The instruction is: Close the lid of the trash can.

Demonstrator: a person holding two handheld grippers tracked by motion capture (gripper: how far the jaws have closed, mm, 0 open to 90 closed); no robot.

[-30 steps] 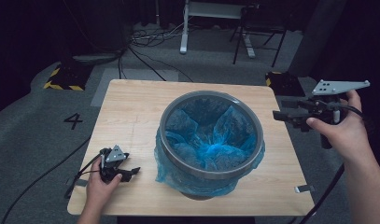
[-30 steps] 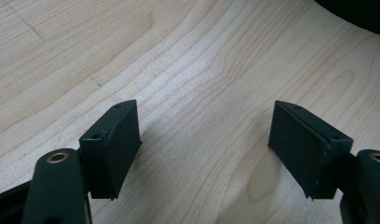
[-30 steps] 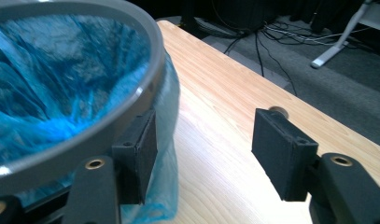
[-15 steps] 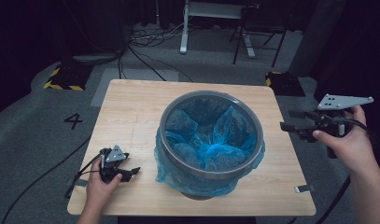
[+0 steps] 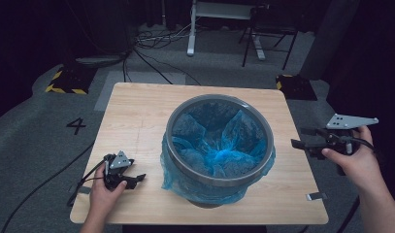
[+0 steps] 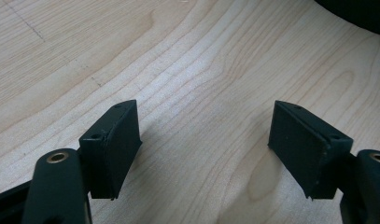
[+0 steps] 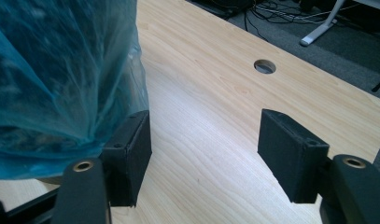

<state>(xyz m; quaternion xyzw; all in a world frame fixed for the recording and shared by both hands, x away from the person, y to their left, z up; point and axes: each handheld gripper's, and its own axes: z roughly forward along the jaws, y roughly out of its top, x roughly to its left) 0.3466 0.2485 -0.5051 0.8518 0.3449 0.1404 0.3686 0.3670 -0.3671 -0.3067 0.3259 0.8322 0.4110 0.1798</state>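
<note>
One bin [image 5: 218, 145], grey-rimmed and round, stands on the wooden desk [image 5: 137, 116] a little toward the right edge and nearer the front edge than the back. It is lined with a blue plastic bag [image 5: 219, 150], whose top is folded out over the rim and hangs loosely down the outer wall; the bag's inside is crumpled and looks empty.

Two grippers, hand-held:
- Left gripper [image 5: 137, 178]: rests low by the front-left corner of the desk, apart from the bin. In the left gripper view its jaws stand open over bare wood, with nothing between them.
- Right gripper [image 5: 302, 138]: held off the right edge of the desk, level, pointing toward the bin. Its jaws have just been opening and stand wide. In the right gripper view the blue bag's overhang [image 7: 61, 79] lies just beside one pad [image 7: 131, 154]; whether it touches that pad cannot be told, and nothing lies between the jaws.

Step in hand, as judged: approach of the right gripper to the bag's hanging edge on the bin's right side; no grip taken yet.

Next move calls for: bringing the open jaws around a fold of the loose film, then closing firmly, since thin plastic slips and bunches. The left gripper is free to steady the bin if the bag drags it.
</note>
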